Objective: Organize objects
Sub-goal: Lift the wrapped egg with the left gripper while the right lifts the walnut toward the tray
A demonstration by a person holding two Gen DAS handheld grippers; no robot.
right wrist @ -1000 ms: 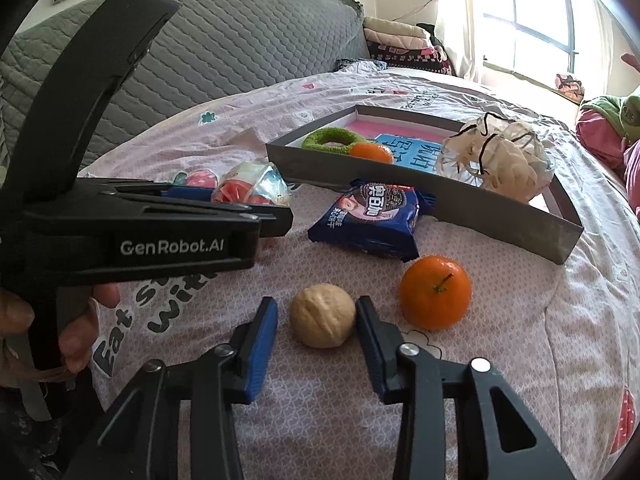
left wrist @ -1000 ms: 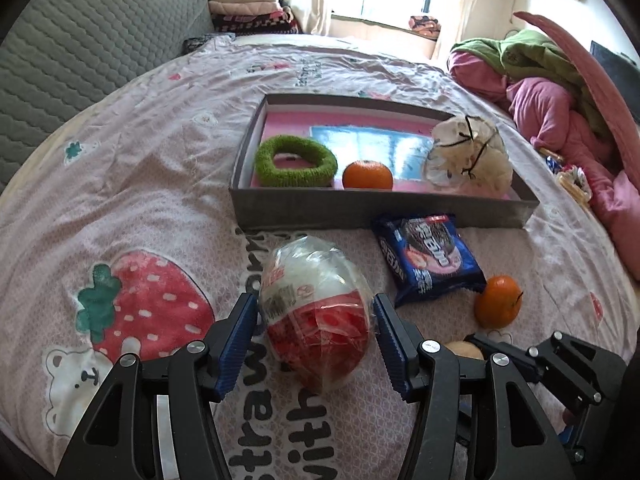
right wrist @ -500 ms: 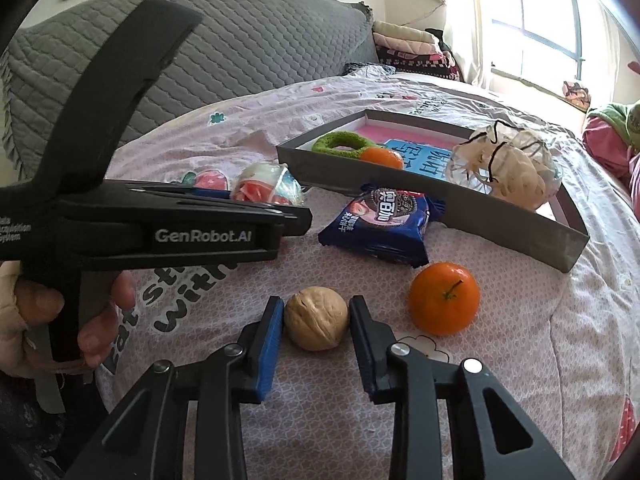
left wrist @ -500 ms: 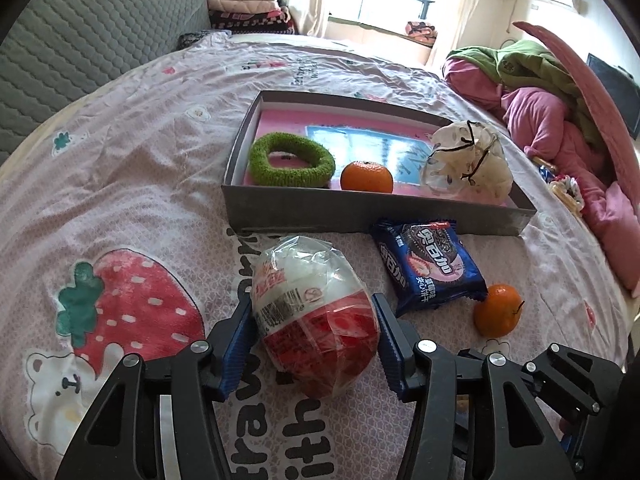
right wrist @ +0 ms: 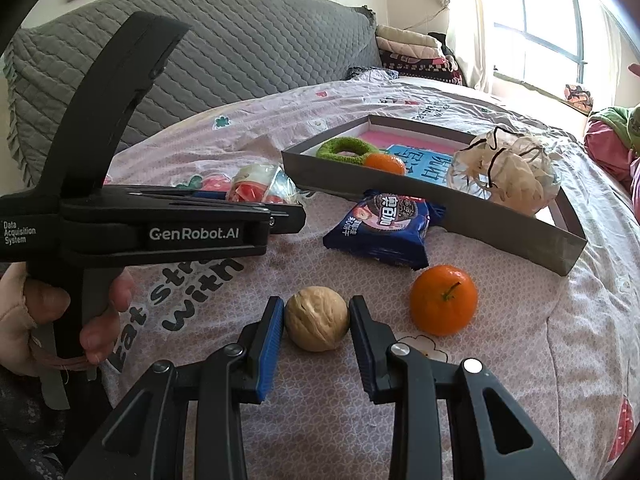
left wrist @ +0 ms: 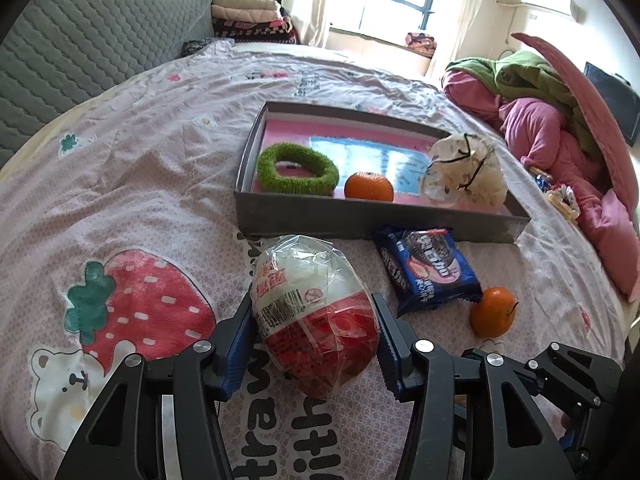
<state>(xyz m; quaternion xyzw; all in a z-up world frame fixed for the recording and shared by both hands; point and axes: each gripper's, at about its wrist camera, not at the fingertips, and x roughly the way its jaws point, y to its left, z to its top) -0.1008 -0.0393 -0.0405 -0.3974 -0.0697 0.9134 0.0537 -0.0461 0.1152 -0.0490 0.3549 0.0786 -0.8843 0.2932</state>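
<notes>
My left gripper is shut on a red-and-white egg-shaped snack in clear wrap and holds it above the bedsheet; the egg also shows in the right wrist view. My right gripper is shut on a walnut. A grey tray lies beyond, holding a green ring, an orange and a white mesh bag. A blue cookie packet and a loose orange lie in front of the tray.
The bed has a pink strawberry-print sheet. A grey quilted headboard stands at the left. Pink and green bedding is piled at the right. Folded blankets sit by the window.
My left gripper has lifted the egg snack off the sheet and nearer the tray. My right gripper's jaws have closed onto the walnut.
</notes>
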